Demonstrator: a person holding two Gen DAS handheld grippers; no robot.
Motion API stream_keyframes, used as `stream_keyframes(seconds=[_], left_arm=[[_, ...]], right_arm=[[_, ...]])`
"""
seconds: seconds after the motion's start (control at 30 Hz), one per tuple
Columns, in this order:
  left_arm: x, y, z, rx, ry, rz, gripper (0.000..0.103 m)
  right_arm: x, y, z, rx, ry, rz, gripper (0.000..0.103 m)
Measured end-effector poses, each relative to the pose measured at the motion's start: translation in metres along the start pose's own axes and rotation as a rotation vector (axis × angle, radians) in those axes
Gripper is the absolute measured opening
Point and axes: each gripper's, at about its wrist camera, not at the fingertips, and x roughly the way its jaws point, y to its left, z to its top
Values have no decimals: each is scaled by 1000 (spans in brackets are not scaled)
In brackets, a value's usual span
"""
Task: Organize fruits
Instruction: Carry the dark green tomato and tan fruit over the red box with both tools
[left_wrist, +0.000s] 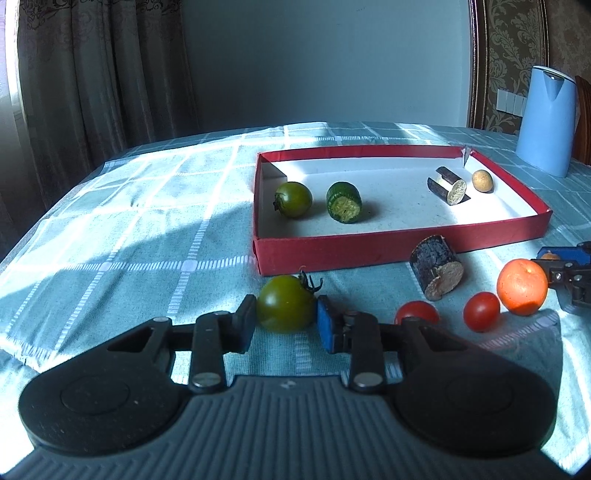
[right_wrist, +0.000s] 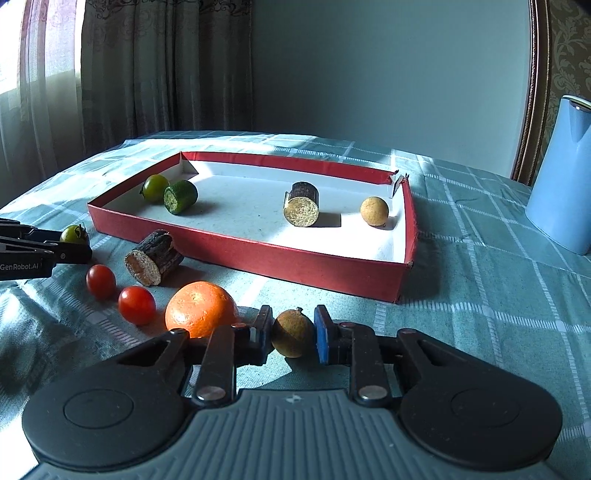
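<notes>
My left gripper (left_wrist: 286, 321) is shut on a green tomato (left_wrist: 285, 303) low over the cloth, in front of the red tray (left_wrist: 369, 247). My right gripper (right_wrist: 291, 338) is shut on a small brown longan (right_wrist: 292, 333) beside an orange (right_wrist: 201, 308). The tray (right_wrist: 258, 254) holds a green tomato (left_wrist: 293, 199), a cucumber piece (left_wrist: 344, 202), a dark log piece (left_wrist: 448, 184) and a longan (left_wrist: 482, 181). Loose on the cloth lie two red cherry tomatoes (left_wrist: 481, 311) (left_wrist: 417, 312), a dark log piece (left_wrist: 437, 272) and the orange (left_wrist: 522, 281).
A blue kettle (left_wrist: 547, 120) stands at the back right of the table, also in the right wrist view (right_wrist: 563, 206). A checked teal cloth (left_wrist: 147, 221) covers the table. Curtains hang behind the far left edge.
</notes>
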Motion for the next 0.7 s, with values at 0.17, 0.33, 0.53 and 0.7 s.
stream_keyframes(seconds=[0.17, 0.33, 0.53, 0.7], left_arm=[[-2, -2, 0, 2, 2, 53, 31], [-3, -5, 0, 17, 4, 80, 31], [-9, -10, 0, 47, -6, 91, 31], [-16, -14, 7, 64, -23, 82, 31]], right_arm=[[-7, -1, 1, 16, -52, -26, 24], [-21, -4, 9, 28, -143, -49, 23], [-18, -11, 17, 38, -146, -84, 24], [-12, -14, 31, 32, -155, -105, 24]])
